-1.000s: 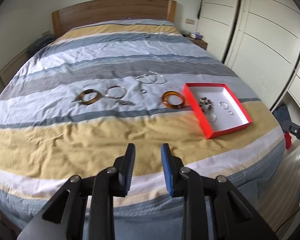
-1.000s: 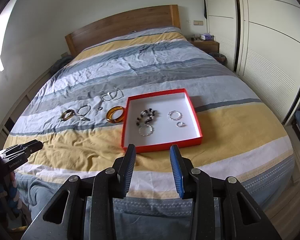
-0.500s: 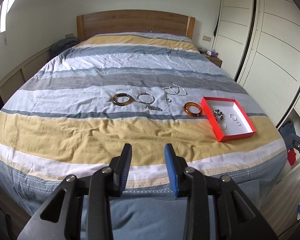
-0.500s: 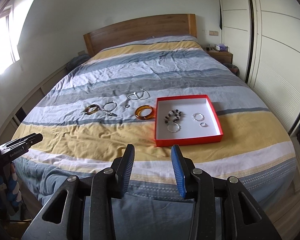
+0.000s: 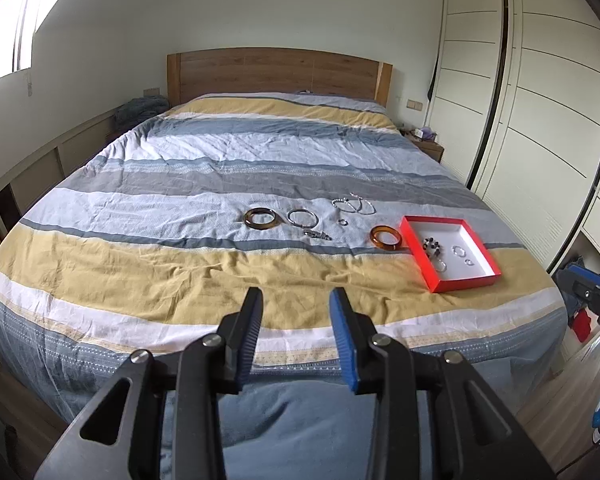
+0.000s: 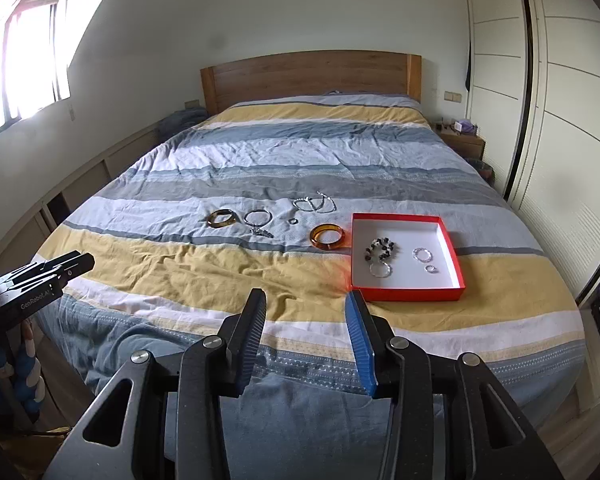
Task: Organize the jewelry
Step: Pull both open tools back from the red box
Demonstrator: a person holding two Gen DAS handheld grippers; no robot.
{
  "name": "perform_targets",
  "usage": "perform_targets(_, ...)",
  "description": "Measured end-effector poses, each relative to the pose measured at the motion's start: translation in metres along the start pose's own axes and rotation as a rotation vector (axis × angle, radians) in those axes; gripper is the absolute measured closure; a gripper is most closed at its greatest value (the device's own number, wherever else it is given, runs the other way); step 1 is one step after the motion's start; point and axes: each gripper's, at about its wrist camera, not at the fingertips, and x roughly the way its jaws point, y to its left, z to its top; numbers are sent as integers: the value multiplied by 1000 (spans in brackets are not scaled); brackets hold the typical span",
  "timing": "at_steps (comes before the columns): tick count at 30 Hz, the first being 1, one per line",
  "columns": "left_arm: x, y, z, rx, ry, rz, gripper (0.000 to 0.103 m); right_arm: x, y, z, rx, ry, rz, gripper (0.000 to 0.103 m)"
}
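Observation:
A red box (image 5: 416, 258) (image 6: 408, 293) with a white inside lies on the striped bed and holds a dark bead bracelet (image 6: 380, 249) and small silver rings (image 6: 422, 255). Left of it on the cover lie an amber bangle (image 5: 385, 237) (image 6: 327, 237), a brown bangle (image 5: 261, 218) (image 6: 221, 218), a silver bangle (image 5: 303, 218) (image 6: 257, 217), a small ring (image 6: 292, 221) and silver hoops (image 5: 354, 205) (image 6: 315, 203). My left gripper (image 5: 296, 312) and right gripper (image 6: 306, 312) hang at the foot of the bed, far from the jewelry, jaws opening with nothing between them.
The bed (image 5: 180, 272) has a wooden headboard (image 5: 276, 74) at the far wall. White wardrobe doors (image 6: 560, 120) line the right side, with a nightstand (image 6: 462, 142) beside them. A low ledge (image 5: 40, 160) runs along the left wall under a window (image 6: 32, 52).
Both grippers have pulled back and risen from the bed, so the box and jewelry look smaller and farther. Both pairs of jaws stand a little wider than before.

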Motion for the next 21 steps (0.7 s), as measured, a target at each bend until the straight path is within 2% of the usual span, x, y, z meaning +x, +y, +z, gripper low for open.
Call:
perform_targets(8,7,2,1,-6,27,-3,68,8,8,2,-18,15,8,58)
perform_targets(21,69,-6,-7,13,150,26,68,67,-7,-7,19,122,34,58)
